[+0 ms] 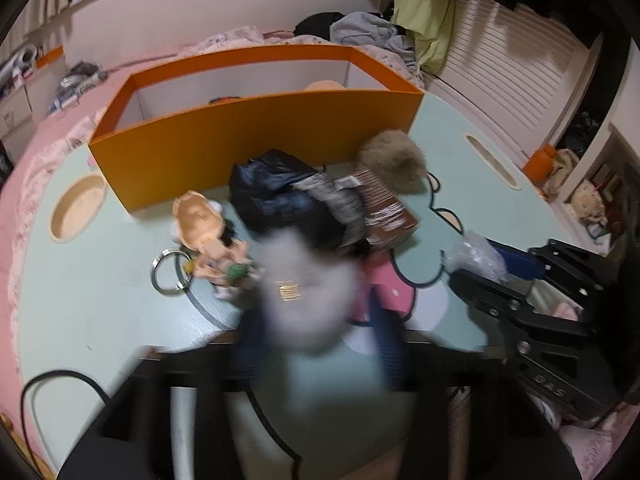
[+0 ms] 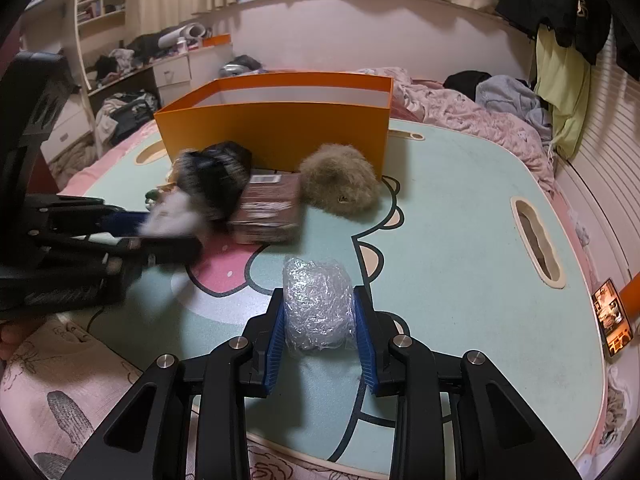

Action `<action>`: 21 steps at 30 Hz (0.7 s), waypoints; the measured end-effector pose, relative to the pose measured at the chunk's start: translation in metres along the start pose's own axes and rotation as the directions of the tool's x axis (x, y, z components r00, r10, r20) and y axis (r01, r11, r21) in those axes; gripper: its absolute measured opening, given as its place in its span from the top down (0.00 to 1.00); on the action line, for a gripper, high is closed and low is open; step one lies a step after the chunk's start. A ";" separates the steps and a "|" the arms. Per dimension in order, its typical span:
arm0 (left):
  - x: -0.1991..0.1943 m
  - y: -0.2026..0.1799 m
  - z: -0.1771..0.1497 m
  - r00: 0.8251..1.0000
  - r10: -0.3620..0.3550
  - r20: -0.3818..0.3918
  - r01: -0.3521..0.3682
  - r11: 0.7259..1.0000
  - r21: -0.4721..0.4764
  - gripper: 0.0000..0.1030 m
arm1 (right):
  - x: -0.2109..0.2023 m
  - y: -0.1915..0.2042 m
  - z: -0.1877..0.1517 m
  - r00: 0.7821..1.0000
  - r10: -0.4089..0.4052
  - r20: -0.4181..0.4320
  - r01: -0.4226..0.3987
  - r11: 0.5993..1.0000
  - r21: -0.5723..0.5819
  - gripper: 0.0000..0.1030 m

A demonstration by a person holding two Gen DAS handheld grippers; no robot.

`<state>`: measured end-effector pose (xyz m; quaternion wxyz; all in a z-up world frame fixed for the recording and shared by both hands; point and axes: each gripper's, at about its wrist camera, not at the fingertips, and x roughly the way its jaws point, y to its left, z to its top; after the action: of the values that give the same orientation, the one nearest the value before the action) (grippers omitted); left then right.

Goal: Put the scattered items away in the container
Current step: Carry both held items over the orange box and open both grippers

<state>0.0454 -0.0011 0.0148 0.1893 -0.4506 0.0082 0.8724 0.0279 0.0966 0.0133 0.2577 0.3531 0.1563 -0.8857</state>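
Right gripper [image 2: 320, 320]: fingers pinch plastic wad [image 2: 318, 306] on desk [image 2: 460, 220]. Left gripper [image 2: 172, 236]: fingers clamp blurred black-white fluffy item [image 2: 192, 200]. Orange box [image 2: 280, 132] behind, well apart.

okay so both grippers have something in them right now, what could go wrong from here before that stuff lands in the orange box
1. The crumpled clear plastic bundle sits between the right gripper's blue pads and looks soft; it may slip out when lifted.

2. The left gripper carries a blurred black-and-white fuzzy item right beside the brown printed carton; a swing could knock that carton.

3. The tall orange cardboard box has high walls; a low approach might bump its front wall and shove it.
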 end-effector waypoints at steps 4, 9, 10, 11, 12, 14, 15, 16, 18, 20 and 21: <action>-0.014 0.002 -0.010 0.998 -0.038 0.040 0.039 0.999 -0.009 0.71 | 0.000 0.000 0.000 1.000 0.000 0.000 0.000 1.000 0.000 0.70; -0.041 0.005 -0.024 0.994 -0.030 0.107 0.029 1.000 0.008 0.71 | 0.000 0.000 0.000 1.000 0.000 0.000 0.000 1.000 0.000 0.70; -0.046 0.005 -0.029 0.993 -0.025 0.118 0.023 1.000 0.012 0.71 | 0.000 0.000 0.000 1.000 0.001 0.000 -0.001 1.000 0.000 0.70; -0.049 0.005 -0.032 0.992 -0.022 0.125 0.020 1.000 0.015 0.71 | 0.000 0.000 0.000 1.000 0.001 -0.001 -0.001 1.000 0.000 0.70; -0.051 0.005 -0.035 0.991 -0.021 0.130 0.019 1.000 0.019 0.71 | 0.000 0.000 0.000 1.000 0.001 -0.001 -0.001 1.000 0.000 0.70; -0.054 0.005 -0.043 0.991 -0.030 0.129 0.027 0.999 0.027 0.71 | 0.000 0.000 0.000 1.000 0.001 -0.001 -0.001 1.000 0.000 0.70; -0.054 0.005 -0.046 0.991 -0.033 0.129 0.030 0.999 0.029 0.71 | 0.000 0.000 0.000 1.000 0.002 -0.001 -0.002 1.000 0.000 0.70; -0.054 0.005 -0.049 0.991 -0.032 0.127 0.028 0.999 0.029 0.71 | 0.000 0.000 0.000 1.000 0.002 0.000 -0.002 1.000 0.001 0.70; -0.052 0.005 -0.052 0.992 -0.029 0.125 0.027 0.999 0.022 0.71 | 0.000 0.001 0.000 1.000 0.005 0.001 -0.005 1.000 0.004 0.70; -0.053 0.006 -0.054 0.991 -0.029 0.130 0.028 1.000 0.012 0.71 | 0.000 0.001 0.000 1.000 0.005 0.002 -0.005 1.000 0.006 0.71; -0.054 0.006 -0.054 0.990 -0.028 0.136 0.027 1.000 0.011 0.71 | -0.001 0.000 0.000 1.000 0.004 0.002 -0.004 1.000 0.004 0.71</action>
<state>0.1138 -0.0335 0.0242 0.2034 -0.3891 -0.0071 0.8984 0.0285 0.0966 0.0135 0.2588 0.3531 0.1534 -0.8859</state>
